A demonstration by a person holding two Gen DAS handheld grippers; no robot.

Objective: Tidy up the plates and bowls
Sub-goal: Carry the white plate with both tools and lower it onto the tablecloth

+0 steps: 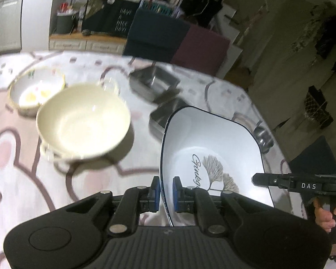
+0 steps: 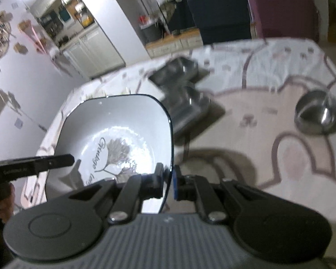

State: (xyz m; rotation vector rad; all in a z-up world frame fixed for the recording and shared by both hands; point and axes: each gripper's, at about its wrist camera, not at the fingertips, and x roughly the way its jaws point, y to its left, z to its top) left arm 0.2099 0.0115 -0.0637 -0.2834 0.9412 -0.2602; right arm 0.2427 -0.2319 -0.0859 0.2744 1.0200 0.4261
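L to R. Patterned bowl [image 1: 37, 87] and cream bowl [image 1: 82, 121] on tablecloth [image 1: 22, 179], far L, touching or overlapping, can't tell which. L gripper [image 1: 166, 190] angled down, jaws nearly closed, blue pads [image 1: 176, 192] pinching L rim of square white plate [image 1: 212, 148]. Plate w/ leaf print held tilted above table, between both tools. R gripper [image 2: 169, 183] also angled down, clamped on plate's R rim. Steel trays [image 2: 181, 89] beyond plate; steel bowl [image 2: 319, 115] far R.
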